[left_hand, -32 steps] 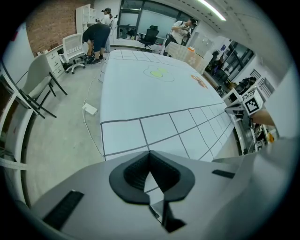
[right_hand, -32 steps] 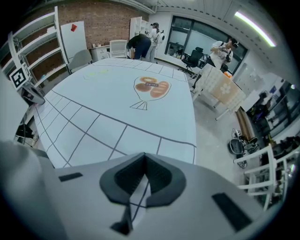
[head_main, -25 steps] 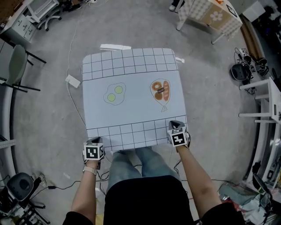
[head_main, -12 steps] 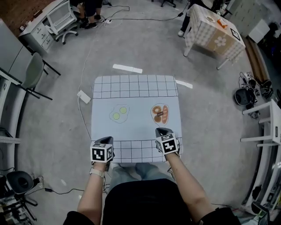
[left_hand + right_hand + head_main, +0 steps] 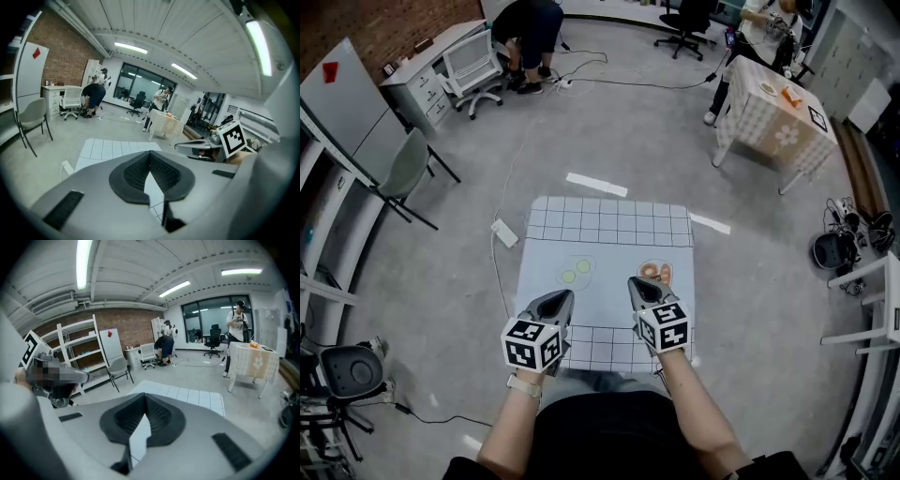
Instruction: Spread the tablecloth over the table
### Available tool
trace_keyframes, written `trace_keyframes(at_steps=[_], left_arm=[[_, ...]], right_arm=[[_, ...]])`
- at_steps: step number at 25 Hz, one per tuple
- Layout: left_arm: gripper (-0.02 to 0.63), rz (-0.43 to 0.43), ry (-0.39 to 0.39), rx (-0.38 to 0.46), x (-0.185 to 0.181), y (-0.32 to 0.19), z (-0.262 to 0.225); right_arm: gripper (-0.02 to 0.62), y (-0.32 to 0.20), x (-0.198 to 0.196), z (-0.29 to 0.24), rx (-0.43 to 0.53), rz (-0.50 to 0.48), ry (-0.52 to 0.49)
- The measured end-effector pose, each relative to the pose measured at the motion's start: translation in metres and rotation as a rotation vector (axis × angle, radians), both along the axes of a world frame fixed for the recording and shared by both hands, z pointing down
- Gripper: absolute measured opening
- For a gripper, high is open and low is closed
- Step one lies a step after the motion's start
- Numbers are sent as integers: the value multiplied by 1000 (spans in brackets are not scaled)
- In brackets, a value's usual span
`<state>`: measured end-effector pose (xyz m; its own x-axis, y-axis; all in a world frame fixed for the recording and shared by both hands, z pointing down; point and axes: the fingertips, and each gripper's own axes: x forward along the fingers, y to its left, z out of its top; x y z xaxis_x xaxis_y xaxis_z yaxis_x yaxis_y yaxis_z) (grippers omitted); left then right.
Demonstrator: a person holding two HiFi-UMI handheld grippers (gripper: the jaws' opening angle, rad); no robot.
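Left side first: the left gripper hangs above the near left part of the tablecloth, jaws clamped tight together with nothing in them. Its own view shows the ribbed pads meeting in a line, with a pale strip carrying grid lines below them. I read that strip as the cloth down below seen through the slit, not a pinched fold, because from the head view the cloth lies flat.

And flat it is: spread square over the table, gridded bands at the far and near ends, a fried-egg print left of centre and an orange print to its right.

On to the right gripper. Same story: clenched on nothing, poised above the near right part, nose tipped down toward the cloth. Both are held clear of the fabric and level with each other. My call is that the spreading is done or nearly so, and the hands are kept off so as not to drag it.

Now what we can't see. The table is entirely under the cloth, with no top or legs showing. The near hem is cut off by both grippers and the person's dark top, so I can't say whether it hangs evenly. The right gripper covers the lower part of the orange print, so what it depicts is unclear. Far right stands a checked side table, the items on it too small to name.
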<state>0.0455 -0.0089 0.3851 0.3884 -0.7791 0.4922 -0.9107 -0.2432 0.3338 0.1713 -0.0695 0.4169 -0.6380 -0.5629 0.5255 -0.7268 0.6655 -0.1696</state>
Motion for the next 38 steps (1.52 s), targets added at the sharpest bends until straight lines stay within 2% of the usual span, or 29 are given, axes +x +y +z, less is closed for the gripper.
trace_keyframes(at_steps=[3, 6, 8, 12, 18, 24, 27, 29, 32, 38], left_arm=[[11, 31, -16, 92, -3, -8, -36], [11, 56, 10, 205, -13, -15, -76], [11, 81, 26, 287, -19, -17, -101], [11, 101, 3, 414, -19, -24, -150], [11, 118, 1, 536, -23, -33, -196], [11, 110, 8, 603, -10, -48, -219], [11, 107, 15, 620, 11, -51, -225], [11, 113, 7, 621, 9, -50, -226], [11, 115, 8, 619, -13, -48, -223], [11, 127, -5, 607, 19, -46, -229]], right_arm=[[8, -5, -10, -44, 77, 2, -79], [8, -5, -22, -90, 168, -14, -146], [8, -3, -30, -120, 238, -36, -157], [8, -1, -30, -178, 364, -79, -156], [8, -4, -31, -227, 452, -91, -201], [8, -12, -25, -248, 508, -124, -233], [8, -16, -7, -252, 517, -125, -234], [6, -17, -8, -254, 528, -113, -229], [6, -14, -28, -254, 539, -104, -228], [6, -15, 4, -260, 536, -104, -235]])
